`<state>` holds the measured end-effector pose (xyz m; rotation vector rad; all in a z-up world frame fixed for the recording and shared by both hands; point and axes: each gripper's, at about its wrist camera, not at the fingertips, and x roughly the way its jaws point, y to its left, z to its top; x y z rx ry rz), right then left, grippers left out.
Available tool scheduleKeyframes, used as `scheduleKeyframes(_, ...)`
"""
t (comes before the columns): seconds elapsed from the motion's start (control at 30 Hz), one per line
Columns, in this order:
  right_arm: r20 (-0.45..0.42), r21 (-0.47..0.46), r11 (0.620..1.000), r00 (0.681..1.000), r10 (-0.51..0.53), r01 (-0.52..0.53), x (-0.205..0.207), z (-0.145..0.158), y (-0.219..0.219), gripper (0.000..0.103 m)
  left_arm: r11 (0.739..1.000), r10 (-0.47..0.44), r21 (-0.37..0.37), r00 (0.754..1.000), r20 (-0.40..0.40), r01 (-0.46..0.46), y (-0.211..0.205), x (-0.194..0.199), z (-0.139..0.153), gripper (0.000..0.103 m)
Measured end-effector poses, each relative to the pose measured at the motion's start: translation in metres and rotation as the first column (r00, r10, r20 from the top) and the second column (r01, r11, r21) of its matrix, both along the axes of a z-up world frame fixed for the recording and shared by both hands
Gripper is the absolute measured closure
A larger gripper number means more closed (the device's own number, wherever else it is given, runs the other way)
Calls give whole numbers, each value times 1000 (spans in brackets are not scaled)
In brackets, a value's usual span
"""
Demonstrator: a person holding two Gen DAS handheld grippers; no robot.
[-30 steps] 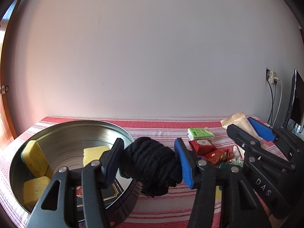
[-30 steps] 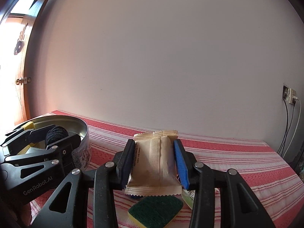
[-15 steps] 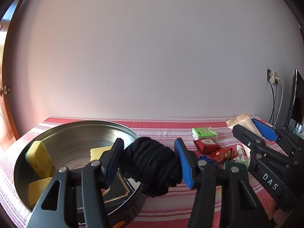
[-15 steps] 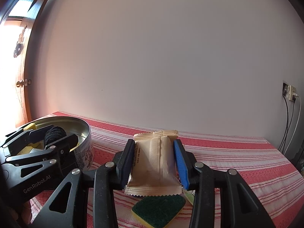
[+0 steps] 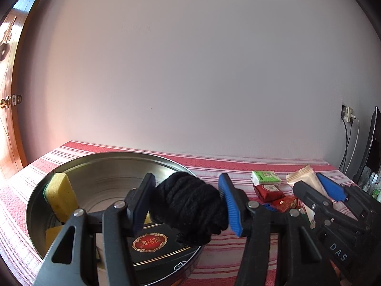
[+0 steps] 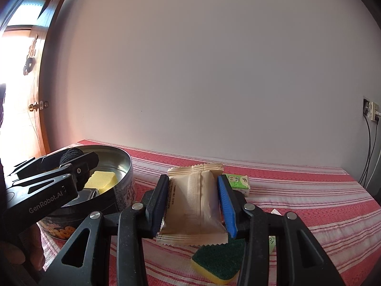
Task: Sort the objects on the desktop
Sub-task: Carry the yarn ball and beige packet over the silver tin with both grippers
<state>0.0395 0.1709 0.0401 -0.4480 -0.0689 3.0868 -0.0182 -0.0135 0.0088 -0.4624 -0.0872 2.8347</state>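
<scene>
striped cloth (image 6: 297,190) | left view only: red packets (image 5: 270,191) | right: green-topped sponge (image 6: 220,261)

White letters "DAS" stand on the black arm of the right gripper (image 5: 316,186), at the lower right of the left wrist view. "GenRobot.AI" is printed in pale letters on the black arm of the left gripper (image 6: 78,157), at the lower left of the right wrist view. The gold characters on the red oval label (image 5: 150,242) inside the round tin (image 5: 114,157) are too small to read.
</scene>
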Motion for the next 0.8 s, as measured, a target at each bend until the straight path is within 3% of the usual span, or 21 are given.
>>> scheduleKeyframes(0.53, 24, -4, 997, 997, 80, -79, 2, 5, -40, 58, 995, 90, 35, 996, -15, -89, -44, -2, 5, 48)
scheduleKeyframes(0.8, 22, -100, 987, 991, 130, -127, -10, 15, -59, 58, 975, 207, 80, 978, 13, -207, -88, -11, 5, 48)
